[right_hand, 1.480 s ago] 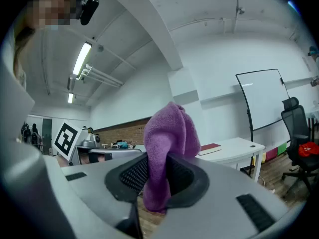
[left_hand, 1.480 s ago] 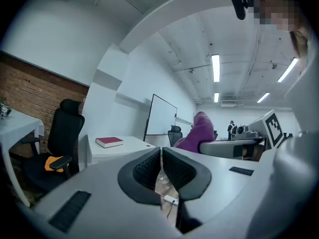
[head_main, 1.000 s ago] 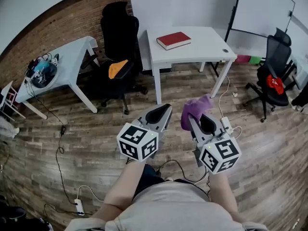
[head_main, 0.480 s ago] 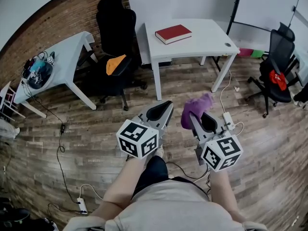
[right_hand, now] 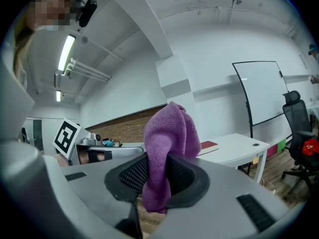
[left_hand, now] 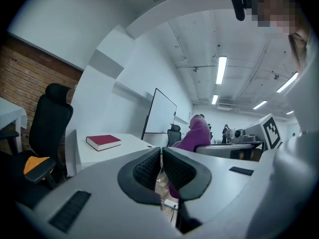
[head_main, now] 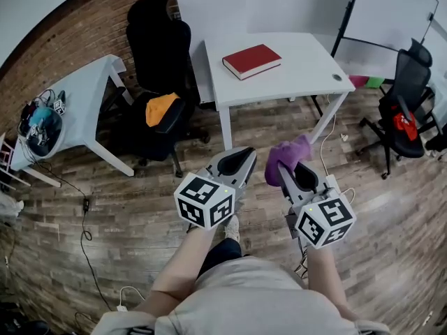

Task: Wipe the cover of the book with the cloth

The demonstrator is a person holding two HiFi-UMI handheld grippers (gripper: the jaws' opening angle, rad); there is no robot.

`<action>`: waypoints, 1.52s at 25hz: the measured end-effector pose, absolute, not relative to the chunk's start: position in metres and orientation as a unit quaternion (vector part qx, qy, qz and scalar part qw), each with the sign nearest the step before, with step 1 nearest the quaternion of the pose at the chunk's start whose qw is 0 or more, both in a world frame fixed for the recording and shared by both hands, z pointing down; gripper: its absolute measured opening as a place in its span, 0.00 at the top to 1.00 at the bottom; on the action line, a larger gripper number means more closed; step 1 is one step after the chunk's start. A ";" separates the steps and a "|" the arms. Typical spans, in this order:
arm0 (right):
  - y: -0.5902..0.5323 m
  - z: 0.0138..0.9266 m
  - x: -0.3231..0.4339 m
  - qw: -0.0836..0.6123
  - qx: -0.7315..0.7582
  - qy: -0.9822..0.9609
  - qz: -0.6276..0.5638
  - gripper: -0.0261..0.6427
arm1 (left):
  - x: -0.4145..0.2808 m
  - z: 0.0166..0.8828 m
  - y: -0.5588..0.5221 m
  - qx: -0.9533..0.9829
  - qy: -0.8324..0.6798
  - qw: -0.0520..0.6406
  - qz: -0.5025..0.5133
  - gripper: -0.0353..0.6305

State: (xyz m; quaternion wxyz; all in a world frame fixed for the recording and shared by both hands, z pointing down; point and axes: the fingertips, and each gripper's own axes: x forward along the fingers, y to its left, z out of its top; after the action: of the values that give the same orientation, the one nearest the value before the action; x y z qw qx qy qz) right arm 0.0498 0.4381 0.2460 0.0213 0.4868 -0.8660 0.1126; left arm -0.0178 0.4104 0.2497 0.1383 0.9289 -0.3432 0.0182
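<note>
Right hand-held gripper (right_hand: 157, 173) tight on one cloth (right_hand: 170, 129), left hand-held gripper (left_hand: 161, 164) closed, empty; one book (head_main: 252, 60).

The book (head_main: 252, 60) lies on the far table (head_main: 307, 67), toward its left end. The left chair (head_main: 157, 44) and right chair (head_main: 412, 82) flank that table. Nearer, the left claw (head_main: 239, 158) and right claw (head_main: 282, 170) sit side by side, with the cloth (head_main: 286, 156) in the right one.

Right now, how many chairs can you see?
2. The left chair stands beside the table with the book; the right chair is by the whiteboard. Others may hide past the edges.
</note>
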 end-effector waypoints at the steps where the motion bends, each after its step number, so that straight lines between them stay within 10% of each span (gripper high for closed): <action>1: 0.425 0.246 0.047 0.024 0.488 -0.865 0.114 0.81 | -0.020 0.250 0.397 0.930 -0.340 0.140 0.019 0.90; 38: 0.167 0.298 0.051 0.079 0.513 -0.841 0.155 0.81 | -0.012 0.287 0.141 0.933 -0.305 0.191 0.029 0.90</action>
State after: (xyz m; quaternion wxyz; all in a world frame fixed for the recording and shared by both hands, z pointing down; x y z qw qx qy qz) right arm 0.0513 0.1666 0.2985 0.0791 0.5126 -0.8407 0.1555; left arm -0.0124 0.1414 0.2875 0.1909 0.9326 -0.3050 0.0293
